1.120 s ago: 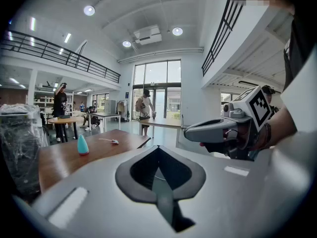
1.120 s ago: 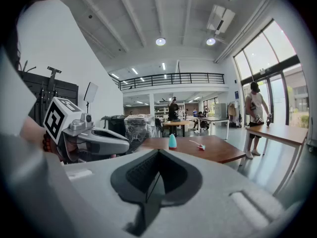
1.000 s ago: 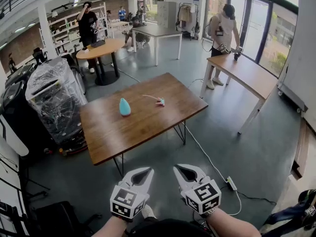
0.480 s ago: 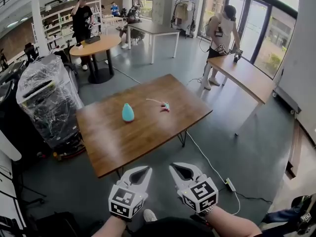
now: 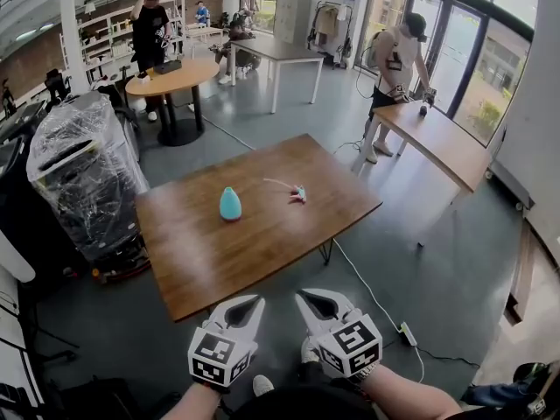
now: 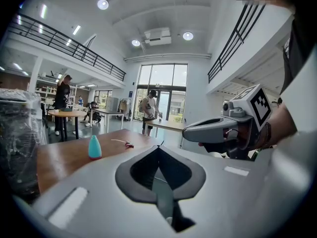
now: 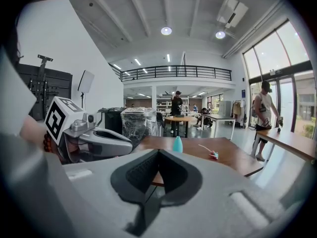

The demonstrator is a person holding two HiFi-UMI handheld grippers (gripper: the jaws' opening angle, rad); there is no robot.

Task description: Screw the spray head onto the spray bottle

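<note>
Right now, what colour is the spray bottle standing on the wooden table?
Light turquoise blue. The spray bottle shows best in the head view, upright on the table.

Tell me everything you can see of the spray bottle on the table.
The spray bottle is small, turquoise, smooth and plastic-looking, shaped like a teardrop: a wide rounded base tapering to a narrow top. It has no head on it; the spray head, with its thin tube, lies apart from it, to its right in the head view. The bottle stands upright near the middle of the brown wooden table, touching only the tabletop.
</note>
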